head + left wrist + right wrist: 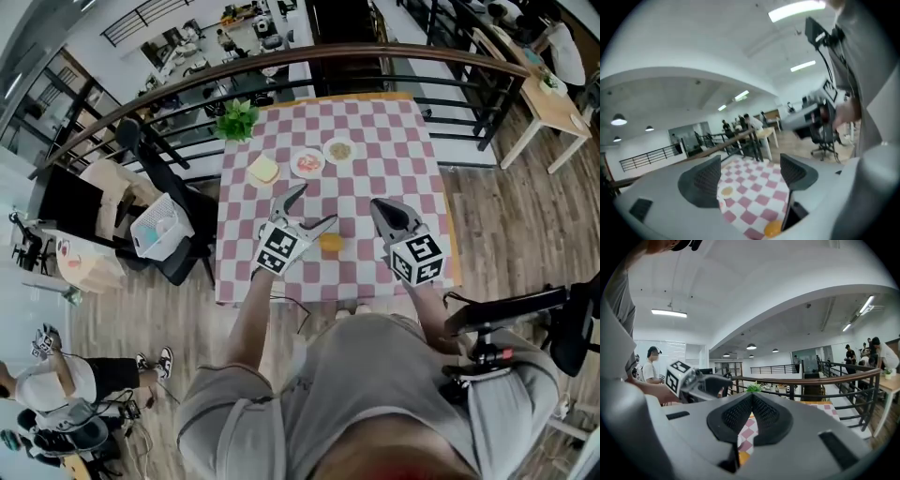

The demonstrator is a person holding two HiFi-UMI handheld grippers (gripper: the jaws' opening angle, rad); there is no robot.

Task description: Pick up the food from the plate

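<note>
On the pink-and-white checked table [394, 141], a small white plate [307, 163] holds reddish food, and a second plate [339, 149] with brownish food sits beside it. An orange piece of food [331, 243] lies on the cloth just right of my left gripper [312, 208]. That gripper's jaws are open with nothing between them. In the left gripper view the orange piece [772, 228] shows low, beside the right jaw's base. My right gripper [379, 207] hovers over the table's near right part, shut and empty; its pads [740, 412] meet at the tips.
A yellow square item [263, 170] lies left of the plates, and a green plant [237, 119] stands at the far left corner. A dark railing [394, 56] runs behind the table, with a chair [173, 230] at its left side. Other people are visible beyond the railing.
</note>
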